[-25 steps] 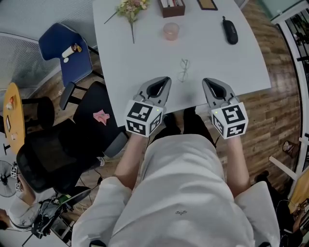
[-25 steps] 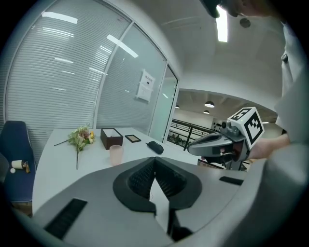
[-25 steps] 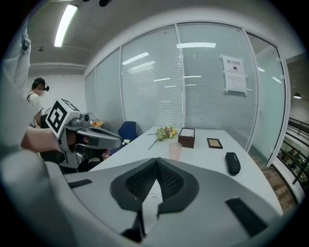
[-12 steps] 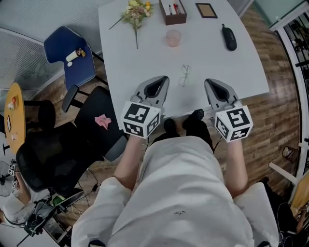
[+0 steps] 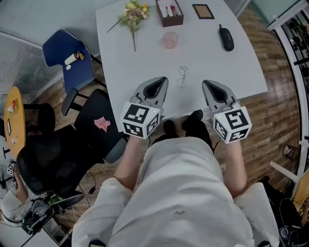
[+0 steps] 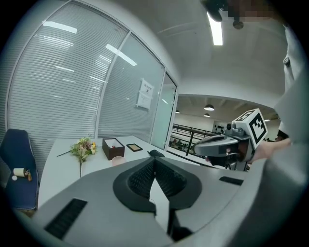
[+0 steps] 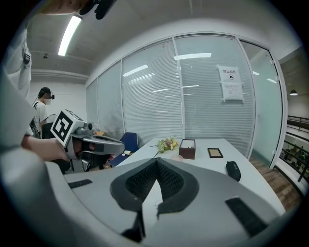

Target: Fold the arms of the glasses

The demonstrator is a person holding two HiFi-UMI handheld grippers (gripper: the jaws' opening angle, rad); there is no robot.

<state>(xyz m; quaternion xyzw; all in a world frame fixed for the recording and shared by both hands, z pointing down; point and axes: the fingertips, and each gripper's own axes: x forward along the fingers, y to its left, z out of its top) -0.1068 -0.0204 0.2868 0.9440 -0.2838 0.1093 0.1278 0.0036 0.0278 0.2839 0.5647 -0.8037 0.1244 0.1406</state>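
Head view: white rectangular table (image 5: pixel 145 62) seen from above, person in a pale shirt (image 5: pixel 183 193) standing at its near edge w/ a tool in each hand. Left tongs (image 5: pixel 161 80) and right tongs (image 5: pixel 207 83) both point out over the table's near part, approx. parallel, well apart from each other. Thin wire-framed glasses (image 5: pixel 181 77) lie flat on the table btw the two tips and slightly beyond them, touching neither; too small to tell if the arms are folded or out. Further back on the table: translucent pink cup (image 5: pixel 170 39) roughly in line w/ the glasses, bunch of yellow-and-white flowers on a long stem (image 5: pixel 133 14) to the left, dark brown open box (image 5: pixel 170 21) w/ pens (image 5: pixel 170 8) inside, small brown picture frame (image 5: pixel 203 10) lying flat, black oblong case (image 5: pixel 225 37) to the right. Left gripper view: jaws clenched, ribbed pads meeting at the tip, nothing btw them; the right tongs show off to the right. Right gripper view: same, jaws pressed together, empty. Beside the table, on the left of the head view: blue chair (image 5: pixel 77 75) w/ a small roll-like item (image 5: pixel 72 59) on its seat, black office chair (image 5: pixel 53 159), pink scrap (image 5: pixel 102 124) on a black seat (image 5: pixel 91 108). Wood-plank floor (image 5: pixel 275 111) to the right.
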